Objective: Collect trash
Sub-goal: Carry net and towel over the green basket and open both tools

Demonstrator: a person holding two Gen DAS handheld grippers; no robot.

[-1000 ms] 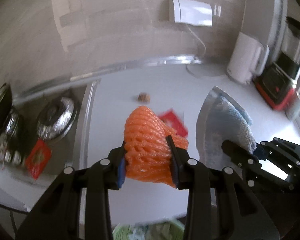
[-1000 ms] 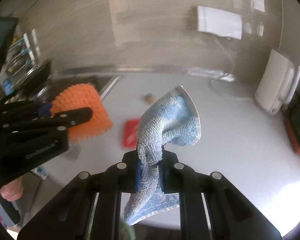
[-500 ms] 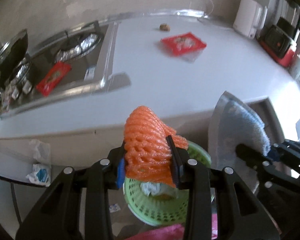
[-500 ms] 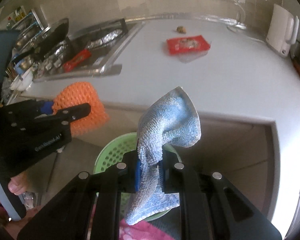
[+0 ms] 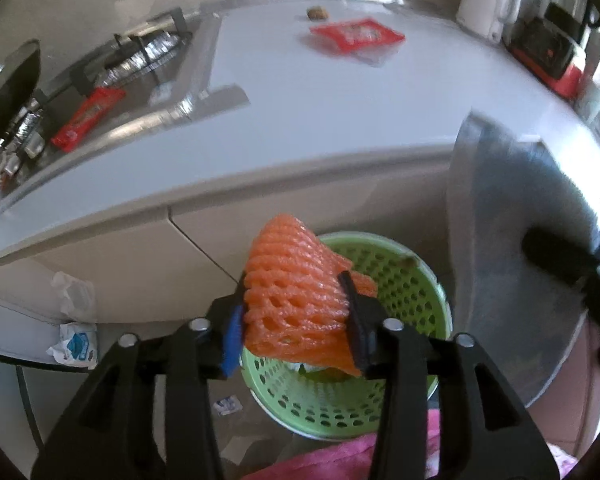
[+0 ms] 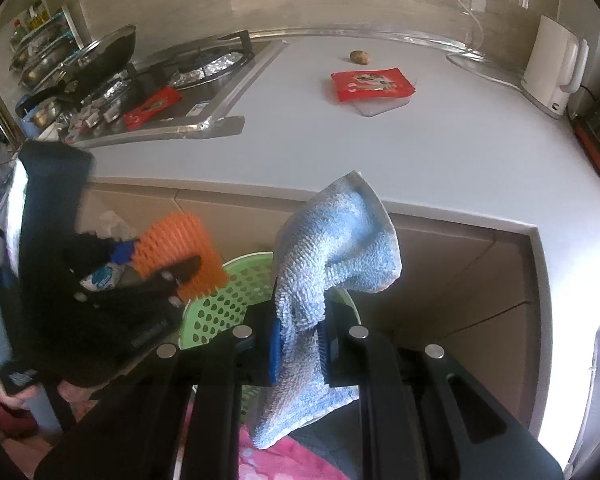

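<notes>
No legible text anywhere.

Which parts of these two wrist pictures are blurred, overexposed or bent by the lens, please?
Left wrist view: the orange foam net in the left gripper, whose jaws are opening, is sharp; the pale blue terry cloth smears into a grey blur; the white countertop curves.
Right wrist view: the cloth in the right gripper is crisp; the left gripper is motion-blurred; the lower right edge is blown out.

Home kitchen, white countertop (image 6: 380, 140), gas hob (image 6: 204, 66), kettle (image 6: 552, 68), pans (image 6: 96, 56)
</notes>
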